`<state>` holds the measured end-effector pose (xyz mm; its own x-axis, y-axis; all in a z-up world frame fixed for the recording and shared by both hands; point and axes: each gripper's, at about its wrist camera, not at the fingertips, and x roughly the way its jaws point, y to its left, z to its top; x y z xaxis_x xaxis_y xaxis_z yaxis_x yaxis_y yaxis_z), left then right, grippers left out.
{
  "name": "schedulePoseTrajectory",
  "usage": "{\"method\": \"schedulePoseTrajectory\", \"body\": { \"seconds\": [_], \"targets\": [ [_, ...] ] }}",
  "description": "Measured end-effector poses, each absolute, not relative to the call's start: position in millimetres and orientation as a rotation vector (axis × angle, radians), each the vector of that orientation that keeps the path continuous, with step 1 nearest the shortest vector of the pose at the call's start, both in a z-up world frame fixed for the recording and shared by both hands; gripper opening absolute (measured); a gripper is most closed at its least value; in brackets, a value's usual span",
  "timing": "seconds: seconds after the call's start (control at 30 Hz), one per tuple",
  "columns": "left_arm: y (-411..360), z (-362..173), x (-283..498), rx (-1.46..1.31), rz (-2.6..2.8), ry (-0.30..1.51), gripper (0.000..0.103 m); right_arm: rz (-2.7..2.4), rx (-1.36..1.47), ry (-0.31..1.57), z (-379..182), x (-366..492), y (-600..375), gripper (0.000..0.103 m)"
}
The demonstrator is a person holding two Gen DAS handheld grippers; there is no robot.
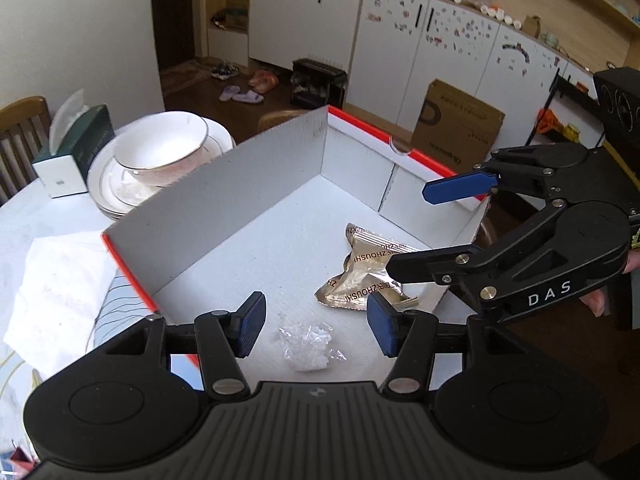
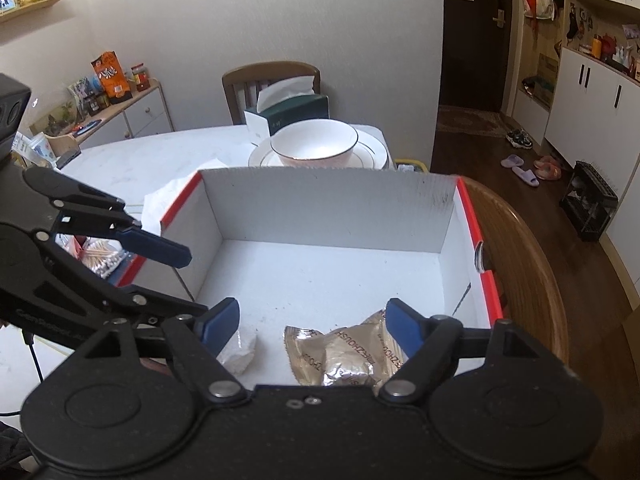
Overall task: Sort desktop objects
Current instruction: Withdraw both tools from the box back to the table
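Note:
A white cardboard box with red edges (image 1: 224,200) (image 2: 332,208) stands on the table. Inside it lie a gold foil snack packet (image 1: 366,270) (image 2: 344,354) and a small clear plastic wrapper with white bits (image 1: 308,342) (image 2: 240,350). My left gripper (image 1: 316,326) is open and empty, hovering over the wrapper at the box's near edge. My right gripper (image 2: 312,322) is open and empty above the snack packet; it also shows in the left wrist view (image 1: 416,232). The left gripper shows at the left of the right wrist view (image 2: 188,280).
A white bowl (image 1: 160,148) (image 2: 316,142) on stacked plates and a green tissue box (image 1: 76,144) (image 2: 288,114) stand behind the box. White paper (image 1: 60,292) lies left of it. A pack of cotton swabs (image 2: 102,258) sits beside the box. A wooden chair back (image 2: 528,256) curves to the right.

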<state>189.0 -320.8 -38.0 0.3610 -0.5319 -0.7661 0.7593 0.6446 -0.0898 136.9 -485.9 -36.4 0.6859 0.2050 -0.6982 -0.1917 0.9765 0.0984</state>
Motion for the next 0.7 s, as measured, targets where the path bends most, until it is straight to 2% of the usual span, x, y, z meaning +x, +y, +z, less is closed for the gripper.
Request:
{"method": "schedulePoseTrajectory", "body": {
  "seconds": [0.1,0.27,0.33,0.7],
  "targets": [
    [-309,-32,183,0.274,-0.833,0.837,0.065,0.229,0.026,0.764,-30,133,-481,0.085],
    [-284,-22,175,0.239,-0.805,0.798,0.068,0.242,0.02,0.737,-20,128,-466,0.088],
    [-272,-19,171,0.225,-0.789,0.787,0.075,0.246,0.027,0.731,-17,126,-459,0.089],
    [-193,-10,157,0.152,-0.696,0.747,0.083,0.264,0.028,0.701,-1,116,-405,0.094]
  ]
}}
